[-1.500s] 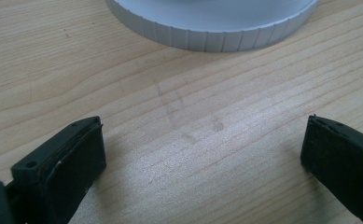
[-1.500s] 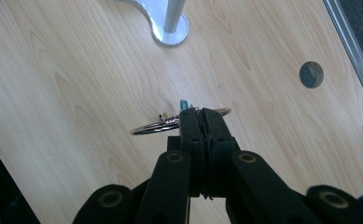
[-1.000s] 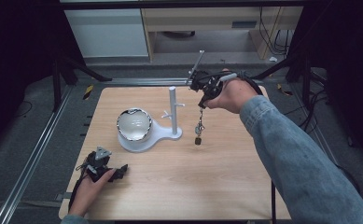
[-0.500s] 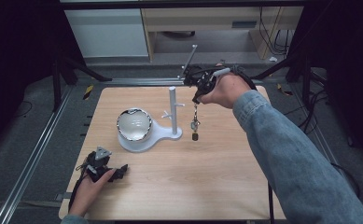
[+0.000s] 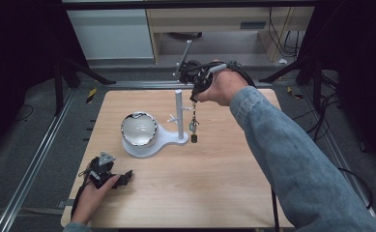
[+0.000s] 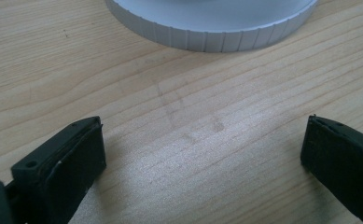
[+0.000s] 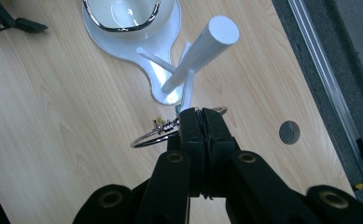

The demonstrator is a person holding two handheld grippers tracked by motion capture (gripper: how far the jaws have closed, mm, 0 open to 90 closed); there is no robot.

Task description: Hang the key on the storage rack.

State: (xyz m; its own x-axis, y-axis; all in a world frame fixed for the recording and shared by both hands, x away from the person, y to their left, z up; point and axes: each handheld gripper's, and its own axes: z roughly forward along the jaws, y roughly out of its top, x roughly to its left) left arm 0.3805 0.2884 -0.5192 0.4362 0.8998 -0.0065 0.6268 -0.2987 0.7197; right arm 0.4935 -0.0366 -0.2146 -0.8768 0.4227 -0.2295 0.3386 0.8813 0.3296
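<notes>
Overhead, right gripper (image 5: pixel 195 94): held up above the far half of the table, just beside the top of the white post, jaws pressed tight together on a metal key ring
Key ring (image 7: pixel 152 136): pinched at its edge between the closed pads in the right gripper view, the loop sticking out to the left of the jaws, close to the tip of one peg
Keys (image 5: pixel 194 126): dangling from the ring on a short chain, hanging free in the air beside the post, with a small dark fob at the bottom; they seem clear of the table, though the high view does not settle that
White stand (image 5: pixel 180 115): upright post with short side pegs, rising from a flat white base that also carries a shallow bowl
Bowl (image 5: pixel 138 128): shiny, sitting on the wide end of the base, left of the post in the high view
Left gripper (image 5: pixel 109 175): resting low on the near left part of the table, well apart from the stand's post, jaws spread wide with nothing between them but bare wood
Table (image 5: pixel 214 183): light wood, grain plain in the left gripper view, where the ribbed white rim of the base shows at the top
Right arm: denim sleeve reaching across from the near right
</notes>
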